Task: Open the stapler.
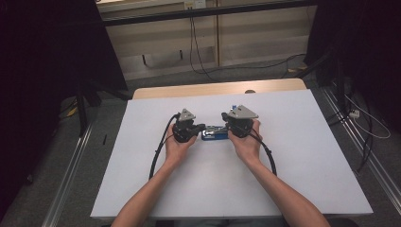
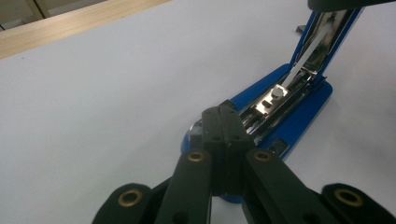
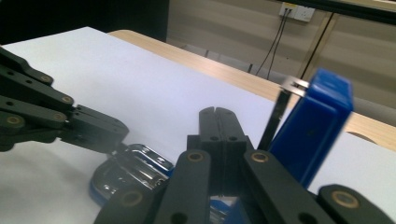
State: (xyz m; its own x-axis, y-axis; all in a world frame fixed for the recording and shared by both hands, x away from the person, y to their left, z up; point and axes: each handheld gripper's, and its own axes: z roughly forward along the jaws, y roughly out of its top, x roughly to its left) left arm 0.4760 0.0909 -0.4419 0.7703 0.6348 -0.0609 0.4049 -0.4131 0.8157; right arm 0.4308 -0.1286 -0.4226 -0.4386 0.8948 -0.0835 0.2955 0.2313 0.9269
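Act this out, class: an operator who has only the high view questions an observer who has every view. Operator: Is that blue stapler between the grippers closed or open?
Observer: Open. The left gripper view shows the stapler with its metal magazine laid bare.
Operator: Are the left gripper's jaws open?
Observer: No. The left gripper is shut, with its tips at the stapler's front end.
Operator: And the right?
Observer: The right gripper is shut too. The raised blue cover stands just beside its jaws, but I can't tell whether they touch.
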